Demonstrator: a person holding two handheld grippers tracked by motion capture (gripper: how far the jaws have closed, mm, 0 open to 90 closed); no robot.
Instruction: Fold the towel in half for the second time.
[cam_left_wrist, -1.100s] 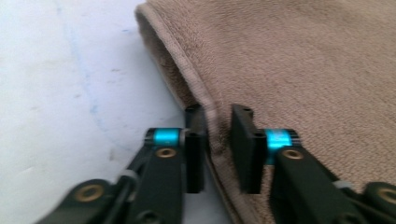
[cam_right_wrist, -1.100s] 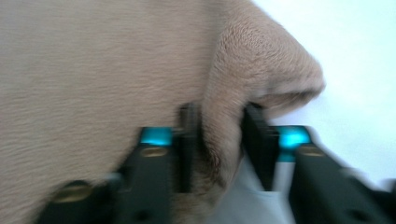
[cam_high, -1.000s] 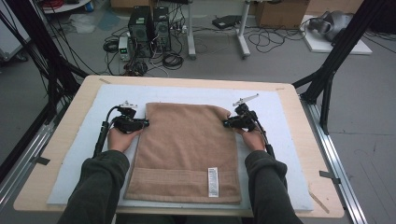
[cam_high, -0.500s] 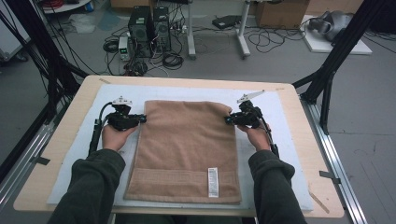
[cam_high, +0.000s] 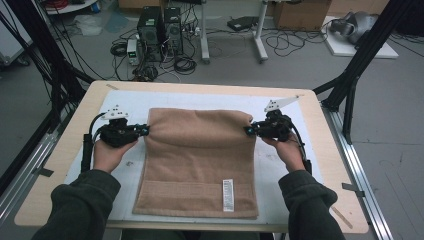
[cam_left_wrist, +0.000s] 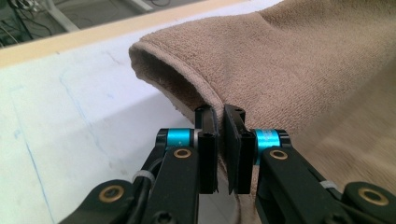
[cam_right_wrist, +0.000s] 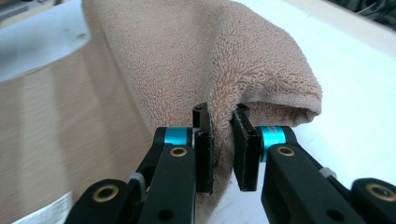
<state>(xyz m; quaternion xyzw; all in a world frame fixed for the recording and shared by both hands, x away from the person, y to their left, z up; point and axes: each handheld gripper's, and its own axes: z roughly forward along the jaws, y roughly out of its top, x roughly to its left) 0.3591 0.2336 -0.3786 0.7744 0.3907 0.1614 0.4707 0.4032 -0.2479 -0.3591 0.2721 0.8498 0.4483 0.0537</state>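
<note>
My towel (cam_high: 200, 160) is tan terry cloth, looped and rough, with a white printed label (cam_high: 227, 195); my tongs' jaws look matt black plastic with glossy blue rings and brass-coloured rivets; the table (cam_high: 320, 165) is pale wood under a smooth white matt sheet (cam_high: 132, 102).

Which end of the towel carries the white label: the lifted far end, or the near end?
The near end of the towel, flat on the table, carries the white label; the far end is pinched up.

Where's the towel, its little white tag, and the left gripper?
towel (cam_high: 197, 150), high view, middle of the cloth
white tag (cam_high: 227, 194), high view, its middle
left gripper (cam_left_wrist: 220, 140), left gripper view, between its fingertips
</note>
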